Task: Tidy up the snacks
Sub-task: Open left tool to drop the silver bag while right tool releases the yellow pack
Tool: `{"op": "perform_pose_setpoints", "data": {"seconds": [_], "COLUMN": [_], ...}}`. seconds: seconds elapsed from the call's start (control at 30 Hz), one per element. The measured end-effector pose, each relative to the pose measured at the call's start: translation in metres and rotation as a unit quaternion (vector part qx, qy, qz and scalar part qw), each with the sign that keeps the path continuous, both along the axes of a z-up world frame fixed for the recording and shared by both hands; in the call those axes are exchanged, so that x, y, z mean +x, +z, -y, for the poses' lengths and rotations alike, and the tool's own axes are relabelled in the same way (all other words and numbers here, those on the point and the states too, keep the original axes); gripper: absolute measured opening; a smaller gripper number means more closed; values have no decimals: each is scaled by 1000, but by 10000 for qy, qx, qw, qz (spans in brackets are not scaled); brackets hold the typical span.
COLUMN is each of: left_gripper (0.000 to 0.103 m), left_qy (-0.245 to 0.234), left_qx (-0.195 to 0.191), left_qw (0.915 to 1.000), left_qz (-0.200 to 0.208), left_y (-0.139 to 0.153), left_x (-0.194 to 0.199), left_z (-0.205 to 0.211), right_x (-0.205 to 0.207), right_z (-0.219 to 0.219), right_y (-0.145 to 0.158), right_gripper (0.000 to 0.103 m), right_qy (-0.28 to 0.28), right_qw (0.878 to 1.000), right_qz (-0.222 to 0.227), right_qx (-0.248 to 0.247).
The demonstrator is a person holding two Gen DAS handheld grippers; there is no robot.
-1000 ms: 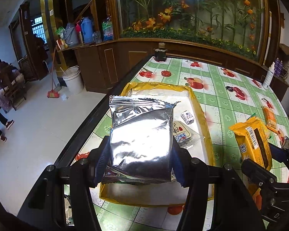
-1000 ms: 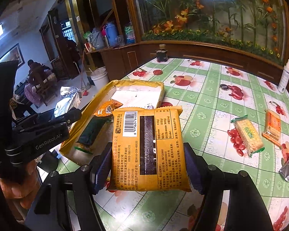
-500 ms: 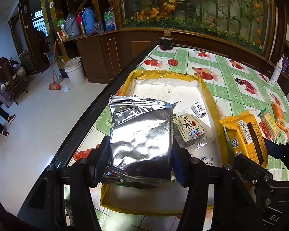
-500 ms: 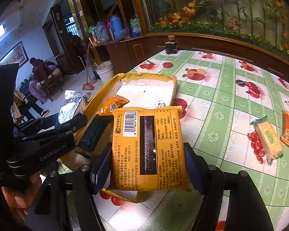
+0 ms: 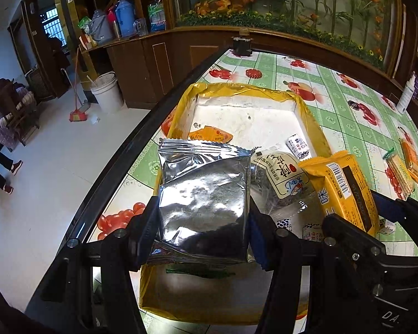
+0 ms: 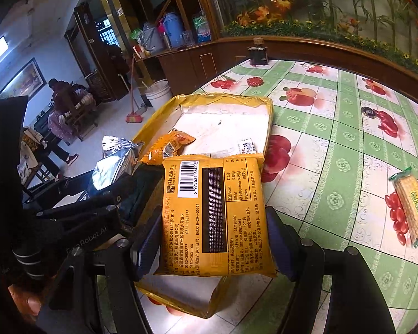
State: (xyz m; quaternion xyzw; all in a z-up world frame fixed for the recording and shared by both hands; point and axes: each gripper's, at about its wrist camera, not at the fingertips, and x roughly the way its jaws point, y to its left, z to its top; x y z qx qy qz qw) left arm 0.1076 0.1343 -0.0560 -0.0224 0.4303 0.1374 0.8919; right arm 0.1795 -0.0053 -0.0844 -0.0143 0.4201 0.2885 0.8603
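Observation:
My left gripper (image 5: 203, 231) is shut on a silver foil snack packet (image 5: 203, 203), held above the near part of a shallow yellow-walled tray (image 5: 312, 128) with a white floor. My right gripper (image 6: 211, 239) is shut on a yellow snack packet (image 6: 211, 217) with a barcode, held over the tray's near right corner (image 6: 214, 303). That yellow packet (image 5: 340, 192) shows at the right of the left wrist view, and the silver one (image 6: 111, 164) at the left of the right wrist view. In the tray lie an orange sachet (image 5: 209, 136), a clear-wrapped snack (image 5: 281, 178) and a small white pack (image 5: 298, 144).
The table wears a green checked cloth with fruit prints (image 6: 334, 167). Cracker packs (image 6: 412, 206) lie on it to the right. A dark jar (image 6: 257, 54) stands at the far edge. The table's dark left edge (image 5: 119, 161) drops to a floor with a bucket (image 5: 107, 91) and people seated further off.
Both grippers have sunk and moved forward over the tray with their packets still gripped. The tray and its contents now look larger and closer, and the right gripper has come in beside the left.

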Motion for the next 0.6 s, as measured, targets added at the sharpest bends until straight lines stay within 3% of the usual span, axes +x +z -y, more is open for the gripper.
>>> {"op": "perform_pose_setpoints", "data": {"seconds": [0.33,0.6], "left_gripper": [57,58], "left_qy": [16,55], "left_qx": [-57,-290], "left_qw": [9994,9990], "left_qz": [-349,-349], "left_y": [-19,-19], "left_x": [13,14], "left_z": [-5,-12], "right_x": [14,21], "right_z": [-13,-21], "right_y": [-14,-13], "right_gripper": [71,71], "right_qy": [92,147], "right_qw": [9999,9997], "right_qz": [-108,34], "right_qx": [-52,-201]}}
